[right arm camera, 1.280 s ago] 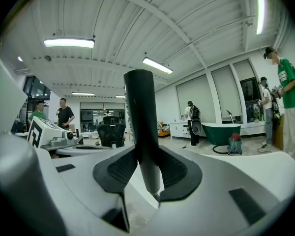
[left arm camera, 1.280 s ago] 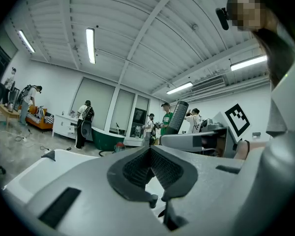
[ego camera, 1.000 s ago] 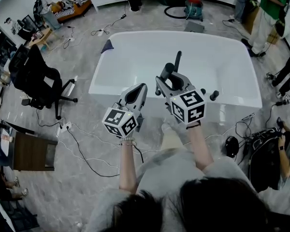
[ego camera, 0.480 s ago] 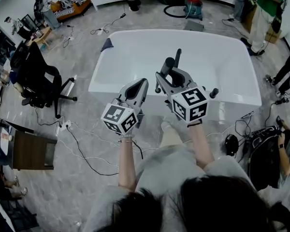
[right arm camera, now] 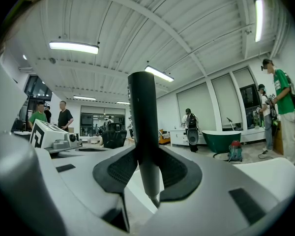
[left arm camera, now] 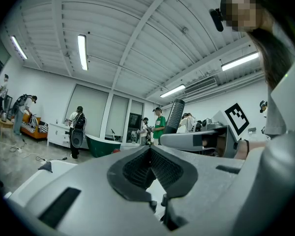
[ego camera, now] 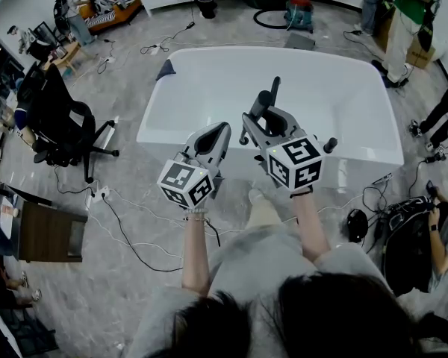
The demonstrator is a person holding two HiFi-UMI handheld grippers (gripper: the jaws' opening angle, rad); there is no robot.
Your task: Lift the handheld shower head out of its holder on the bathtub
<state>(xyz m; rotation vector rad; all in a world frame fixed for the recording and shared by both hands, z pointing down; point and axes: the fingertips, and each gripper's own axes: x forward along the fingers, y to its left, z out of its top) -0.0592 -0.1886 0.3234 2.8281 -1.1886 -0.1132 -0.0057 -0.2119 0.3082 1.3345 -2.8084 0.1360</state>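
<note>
Squarely between right gripper [right arm camera: 146, 173] jaws — shower head [right arm camera: 143, 117], upright, gripped

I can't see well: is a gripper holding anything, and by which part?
The right gripper holds the shower head by its handle, low down. The left gripper holds nothing.

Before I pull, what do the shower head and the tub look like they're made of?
Handheld shower head: dark, mostly matte upper body, likely coated metal or plastic; its lower end looks smoother and greyer, possibly bare metal. Bathtub: white, smooth, with a soft sheen, probably acrylic or enamel; the look alone doesn't settle which.
</note>
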